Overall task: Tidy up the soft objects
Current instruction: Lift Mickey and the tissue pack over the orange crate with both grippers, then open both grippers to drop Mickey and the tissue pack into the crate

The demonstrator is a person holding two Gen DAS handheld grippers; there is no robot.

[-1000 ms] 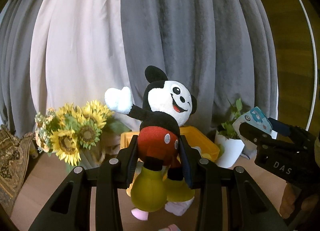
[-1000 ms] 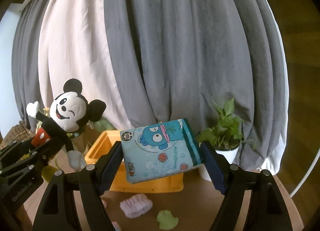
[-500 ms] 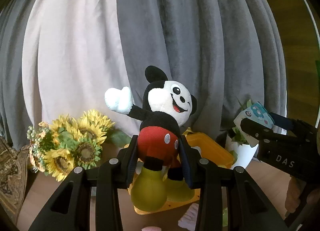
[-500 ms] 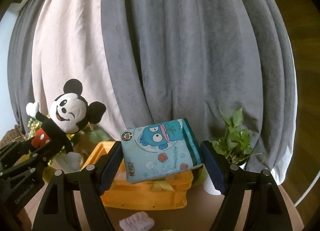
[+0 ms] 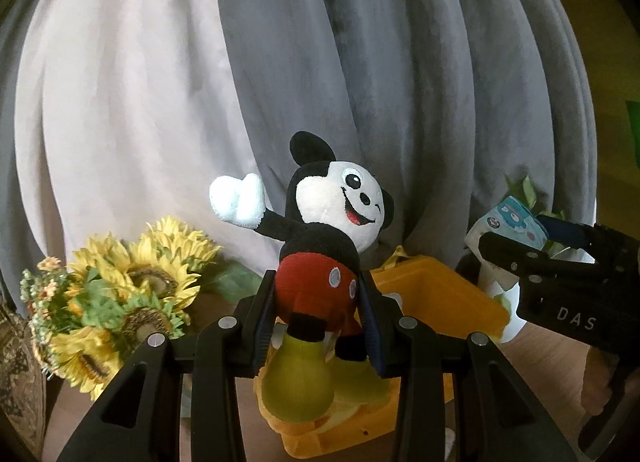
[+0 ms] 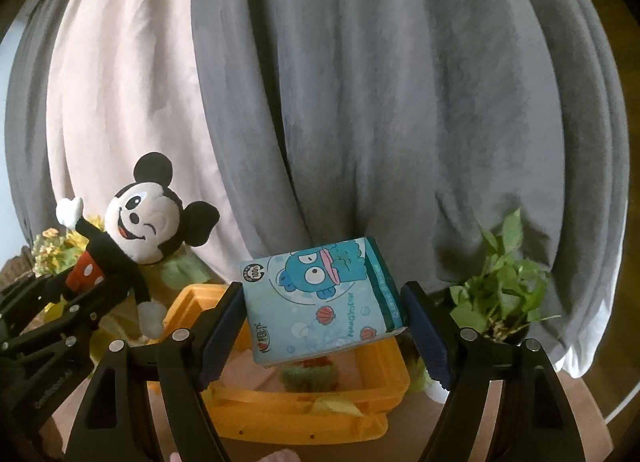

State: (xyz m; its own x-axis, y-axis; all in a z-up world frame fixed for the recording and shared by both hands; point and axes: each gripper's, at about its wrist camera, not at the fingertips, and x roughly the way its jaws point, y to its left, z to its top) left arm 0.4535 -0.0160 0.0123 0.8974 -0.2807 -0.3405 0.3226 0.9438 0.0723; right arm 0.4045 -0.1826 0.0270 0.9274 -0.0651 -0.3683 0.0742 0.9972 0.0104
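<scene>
My left gripper point(image 5: 318, 322) is shut on a mouse plush toy point(image 5: 332, 234), its pads pressing the red shorts while the head and a white-gloved arm stick up. The same plush point(image 6: 132, 218) shows at the left of the right wrist view, above the left gripper point(image 6: 64, 318). My right gripper point(image 6: 324, 326) is shut on a light blue tissue pack point(image 6: 320, 298) printed with a blue cartoon fish. Both held things hang just over a yellow plastic bin point(image 6: 304, 410); the bin point(image 5: 436, 298) lies under the plush's yellow shoes. The right gripper point(image 5: 560, 262) also shows at the right of the left wrist view.
Grey and pale pink curtains point(image 6: 360, 102) hang close behind the bin. A sunflower bouquet point(image 5: 120, 298) stands to the bin's left and a potted green plant point(image 6: 504, 294) to its right. A green soft item point(image 6: 308, 376) lies inside the bin. The wooden tabletop point(image 6: 500, 430) carries everything.
Both grippers have moved forward toward the curtains with their loads; the bin has grown and now sits directly beneath them. The loose pink and green items on the table have dropped out of view.
</scene>
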